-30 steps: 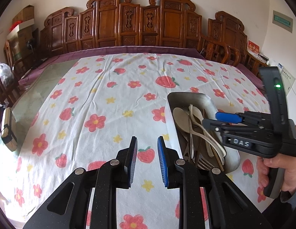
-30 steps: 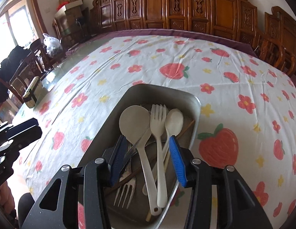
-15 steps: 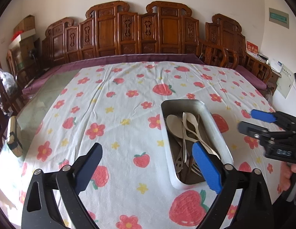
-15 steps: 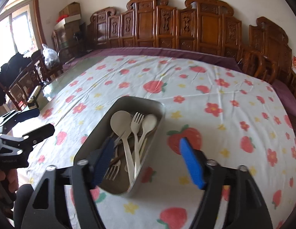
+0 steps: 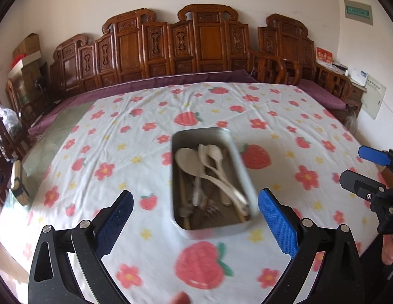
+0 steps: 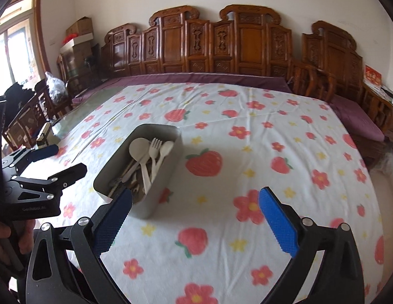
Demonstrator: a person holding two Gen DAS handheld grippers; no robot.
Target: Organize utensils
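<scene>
Grey tin [image 5: 240, 167] mid-frame on flowered cloth [image 5: 107, 152], utensils [image 5: 209, 177] heaped inside — spoons, forks, all in. Left gripper [image 5: 195, 217] and right gripper [image 6: 195, 216] both spread wide, just been opening, nothing between. Sorting looks done — next, probably only withdrawing, clear of the tin.

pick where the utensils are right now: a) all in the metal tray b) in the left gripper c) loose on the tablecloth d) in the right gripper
a: the pale spoons and fork lie together inside the metal tray, while the left gripper and the right gripper both stand wide open with nothing between their pads, above the flowered tablecloth.
</scene>
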